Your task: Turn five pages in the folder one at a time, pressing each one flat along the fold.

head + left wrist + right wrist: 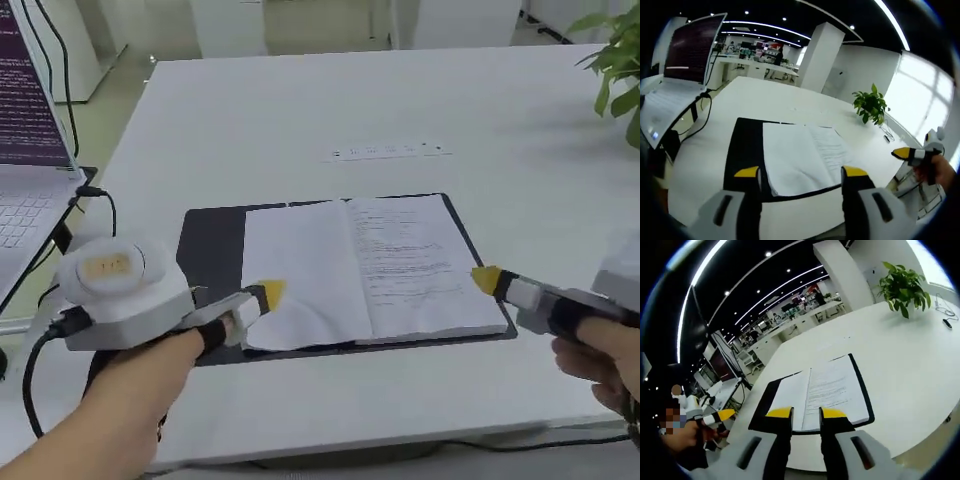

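Two pages lie spread in the open black folder (212, 250), which rests flat on the white table (400, 100). Left of the folder's fold, the left page (300, 260) shows a blank face and is rumpled along its near edge. Right of the fold, the right page (420, 260) carries printed lines and lies smooth.

The left gripper (268, 293) sits at the folder's near left corner, its yellow tips over the black cover just beside the left page's near corner. Whether it touches the paper I cannot tell. In its own view the jaws stand wide apart with nothing between them.

The right gripper (487, 280) is at the folder's right edge, toward the near corner, with its yellow tip pointing in at the right page. I cannot tell whether they touch. In the right gripper view the jaws are parted by a narrow gap and grip nothing.

Beyond the folder's far edge lies a white power strip (385, 152). Well to the folder's left stands an open laptop (25, 150) and far off to its right, a green plant (620, 70).
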Demonstrator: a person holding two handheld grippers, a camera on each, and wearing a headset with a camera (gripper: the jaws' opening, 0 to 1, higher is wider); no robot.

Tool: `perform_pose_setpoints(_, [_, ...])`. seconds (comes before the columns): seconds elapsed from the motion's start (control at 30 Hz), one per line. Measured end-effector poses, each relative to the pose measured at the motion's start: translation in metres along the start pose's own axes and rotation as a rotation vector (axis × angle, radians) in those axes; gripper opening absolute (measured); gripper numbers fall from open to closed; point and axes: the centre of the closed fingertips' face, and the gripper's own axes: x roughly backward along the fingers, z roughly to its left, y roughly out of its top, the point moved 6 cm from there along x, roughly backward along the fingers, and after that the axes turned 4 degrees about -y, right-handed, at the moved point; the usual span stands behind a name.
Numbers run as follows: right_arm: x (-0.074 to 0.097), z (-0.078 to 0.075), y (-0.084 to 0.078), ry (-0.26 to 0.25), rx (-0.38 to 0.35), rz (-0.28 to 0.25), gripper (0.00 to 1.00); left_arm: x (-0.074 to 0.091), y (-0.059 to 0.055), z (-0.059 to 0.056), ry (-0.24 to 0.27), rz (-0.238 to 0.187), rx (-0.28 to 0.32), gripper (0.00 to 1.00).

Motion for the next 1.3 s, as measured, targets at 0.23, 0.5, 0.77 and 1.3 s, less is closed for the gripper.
perform_pose_setpoints(0.23, [0.019, -0.032, 0.014, -0.119, 0.249, -0.020, 0.71, 0.021, 0.004, 0.003, 0.030, -0.003, -0.215, 0.91])
perform_pose_setpoints(0.5, [0.029, -0.038, 0.018, -0.087, 0.292, -0.108, 1.00, 0.038, 0.002, 0.003, 0.033, 0.018, -0.327, 0.99])
perform_pose_setpoints(0.77, [0.024, -0.046, 0.015, -0.093, 0.269, -0.088, 1.00, 0.046, 0.013, 0.013, 0.057, -0.023, -0.326, 0.99])
perform_pose_setpoints(1.3, [0.015, -0.048, 0.017, -0.052, 0.259, -0.077, 1.00, 0.022, 0.009, 0.006, 0.042, 0.002, -0.284, 0.99])
